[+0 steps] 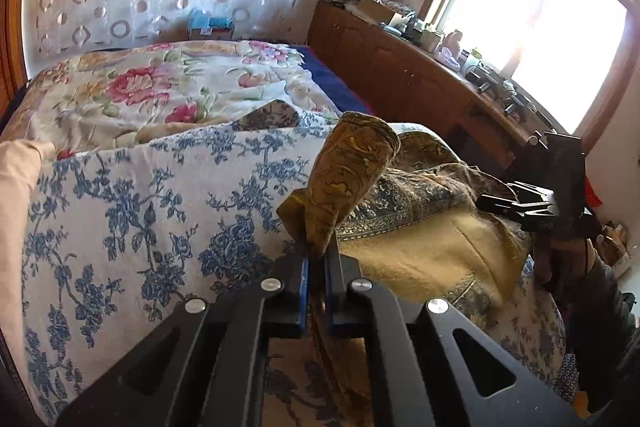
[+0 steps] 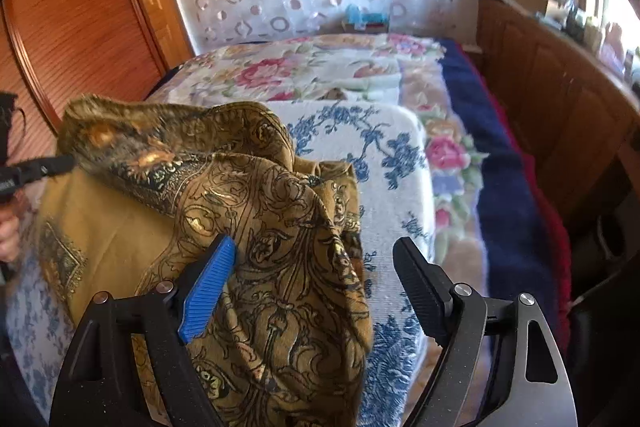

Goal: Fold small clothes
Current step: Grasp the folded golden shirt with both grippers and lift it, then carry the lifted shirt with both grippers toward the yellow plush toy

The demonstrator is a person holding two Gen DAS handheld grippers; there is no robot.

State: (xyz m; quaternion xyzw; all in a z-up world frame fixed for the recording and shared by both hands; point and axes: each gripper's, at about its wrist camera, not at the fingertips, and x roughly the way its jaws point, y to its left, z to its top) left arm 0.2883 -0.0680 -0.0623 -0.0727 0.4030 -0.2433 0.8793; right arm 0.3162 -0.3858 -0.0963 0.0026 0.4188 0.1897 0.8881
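The left claw [image 1: 316, 259] is clenched on a corner of the golden-brown patterned thin cloth [image 2: 248, 195], which lies bunched on the white bed cover with blue flowers [image 1: 140, 195]. The right claw [image 2: 316, 267] stands released, its blue pad touching the cloth. I would pull the corner across evenly. The floral quilt [image 1: 160, 87] lies behind, not in the way.

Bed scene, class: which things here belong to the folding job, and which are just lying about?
Part of the job:
- gold patterned cloth
- left gripper, shut on the cloth
- right gripper, open beside the cloth
- blue-flowered sheet under the cloth

Just lying about:
- pink-flowered quilt
- navy blanket
- cluttered wooden cabinet
- blue box by the wall
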